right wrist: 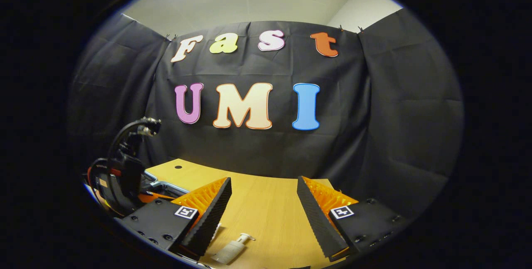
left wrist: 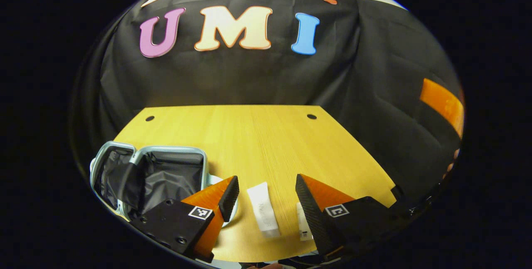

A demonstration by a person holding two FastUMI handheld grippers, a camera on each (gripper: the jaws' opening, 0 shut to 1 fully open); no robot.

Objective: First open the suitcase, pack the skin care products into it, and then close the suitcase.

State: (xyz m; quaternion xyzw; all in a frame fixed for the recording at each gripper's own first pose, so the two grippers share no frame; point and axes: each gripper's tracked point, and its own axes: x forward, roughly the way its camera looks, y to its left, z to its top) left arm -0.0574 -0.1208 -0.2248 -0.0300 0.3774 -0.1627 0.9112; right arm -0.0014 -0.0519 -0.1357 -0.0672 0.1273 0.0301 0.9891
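While the suitcase (left wrist: 149, 179) lies open at the table's (left wrist: 257, 136) left edge, a white tube (left wrist: 264, 208) rests between the left gripper's (left wrist: 266, 196) wide fingers — bare wood beyond. Right gripper (right wrist: 262, 202), fingers wide too, hangs over a pump bottle (right wrist: 232, 250) near the front edge.

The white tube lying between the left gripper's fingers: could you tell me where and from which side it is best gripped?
Grip the white tube across its middle, coming down from above. It lies flat on the wooden table, lengthwise along the left gripper's view, so the open fingers already straddle its narrow width. The open suitcase sits just to the left.
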